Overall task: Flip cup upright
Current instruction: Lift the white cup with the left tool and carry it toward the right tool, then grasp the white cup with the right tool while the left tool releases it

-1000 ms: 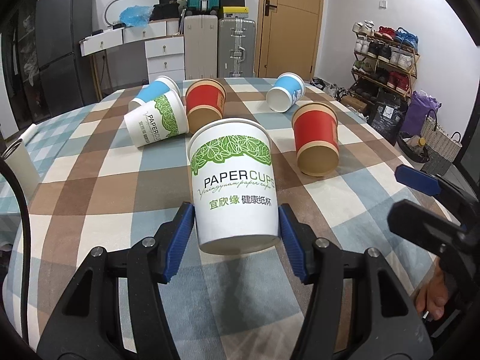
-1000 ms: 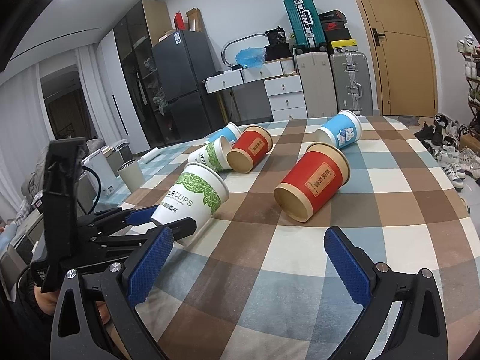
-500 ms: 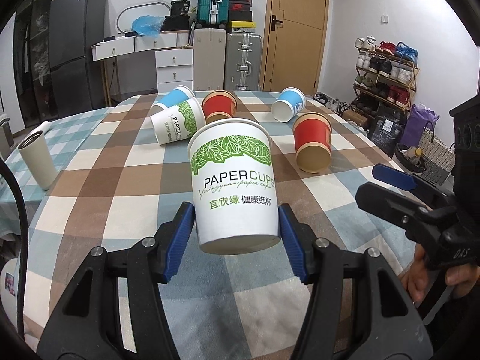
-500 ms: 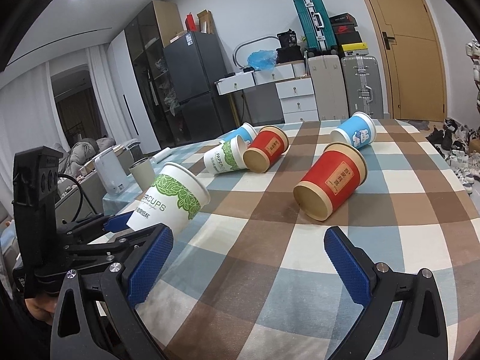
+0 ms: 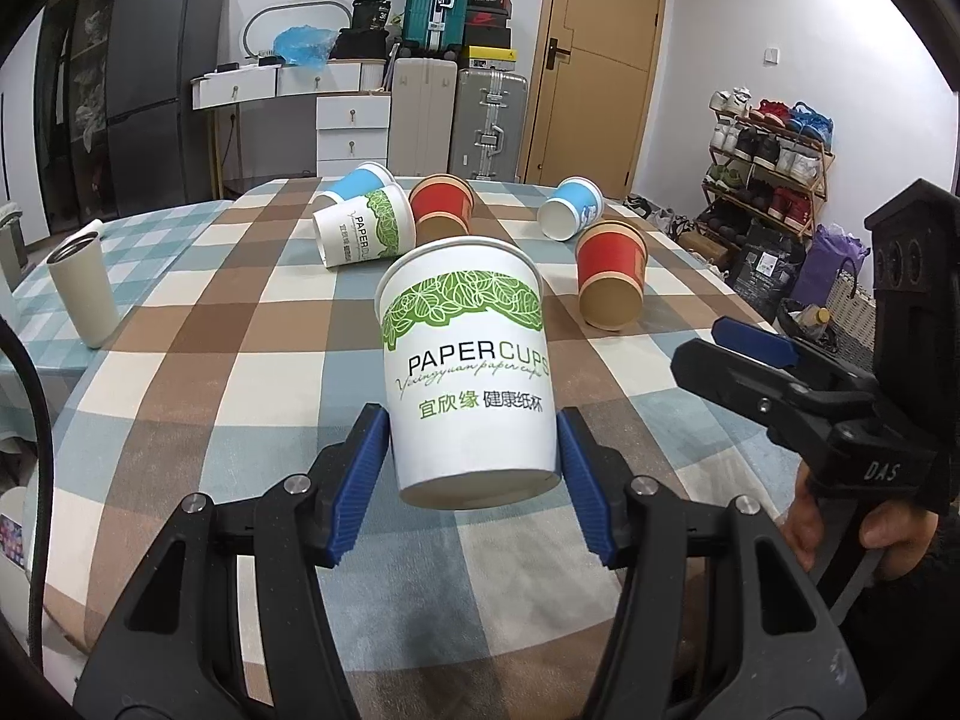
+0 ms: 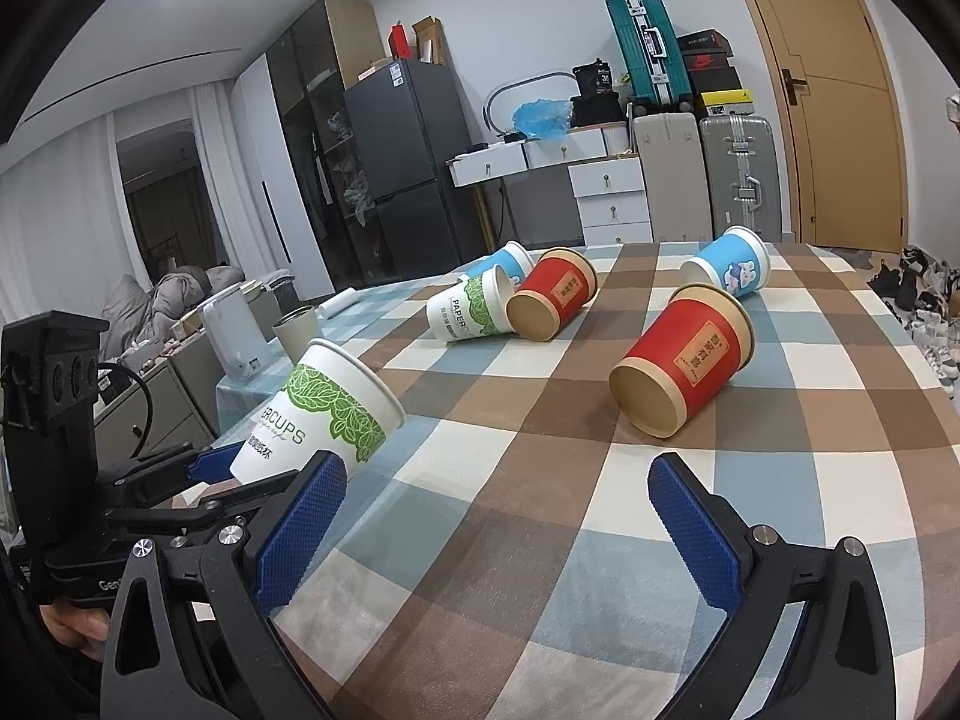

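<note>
My left gripper (image 5: 474, 456) is shut on a white paper cup with green leaves (image 5: 468, 366), gripping its base end and holding it above the checked tablecloth (image 5: 198, 360). In the right wrist view the same cup (image 6: 324, 414) tilts, rim up and to the right, off the table. My right gripper (image 6: 498, 510) is open and empty over the near table; it also shows in the left wrist view (image 5: 756, 348). Other cups lie on their sides: a red one (image 6: 684, 360), a second red one (image 6: 555, 294), a white green-leaf one (image 6: 468, 312), two blue ones (image 6: 729, 270) (image 6: 507, 258).
A grey tumbler (image 5: 81, 294) stands upright at the table's left edge. Suitcases (image 5: 426, 102), drawers and a fridge stand behind the table; a shoe rack (image 5: 768, 162) is at the right. The table edge runs close to both grippers.
My left gripper has lifted the green-leaf cup off the table and tilted it more rim-up. The right gripper stays open and has drawn a little nearer.
</note>
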{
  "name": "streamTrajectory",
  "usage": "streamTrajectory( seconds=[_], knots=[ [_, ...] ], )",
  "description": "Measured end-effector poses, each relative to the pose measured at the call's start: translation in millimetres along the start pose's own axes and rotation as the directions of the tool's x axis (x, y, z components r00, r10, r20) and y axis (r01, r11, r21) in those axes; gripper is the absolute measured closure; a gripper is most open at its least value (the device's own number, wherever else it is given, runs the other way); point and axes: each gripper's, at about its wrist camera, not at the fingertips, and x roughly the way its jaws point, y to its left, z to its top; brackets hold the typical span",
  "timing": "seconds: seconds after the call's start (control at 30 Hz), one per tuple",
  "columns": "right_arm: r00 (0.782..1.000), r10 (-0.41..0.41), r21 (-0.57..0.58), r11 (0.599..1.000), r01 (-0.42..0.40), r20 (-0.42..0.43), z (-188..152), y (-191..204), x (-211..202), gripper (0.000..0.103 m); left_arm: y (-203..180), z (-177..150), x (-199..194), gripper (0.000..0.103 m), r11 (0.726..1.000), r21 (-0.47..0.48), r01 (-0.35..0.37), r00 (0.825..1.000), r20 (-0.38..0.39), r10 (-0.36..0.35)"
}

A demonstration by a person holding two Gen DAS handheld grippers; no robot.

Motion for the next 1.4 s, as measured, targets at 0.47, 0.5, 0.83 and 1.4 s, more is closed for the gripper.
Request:
streamTrajectory(
  seconds=[0.47,0.5,0.83,1.4],
  knots=[
    [1.000,0.007,0.000,1.000,-0.007,0.007,-2.1,0.8,-1.4,0.000,-13.2,-16.4,15.2,0.048,1.000,0.002,0.025,0.999,-0.030,-0.025],
    [1.000,0.008,-0.002,1.000,-0.008,0.006,-2.2,1.2,-1.1,0.000,-13.7,-17.1,15.8,0.048,1.000,0.003,0.024,0.999,-0.028,-0.024],
    [1.000,0.020,-0.005,1.000,-0.020,-0.011,-2.6,2.3,-0.5,0.000,-10.1,-20.6,23.5,0.048,0.999,-0.019,0.031,0.999,-0.031,-0.032],
    [0.997,0.004,0.023,1.000,-0.002,-0.082,0.1,4.5,5.8,0.000,3.1,-8.6,4.8,0.017,0.998,0.022,0.051,0.998,0.046,-0.052]
  ],
)
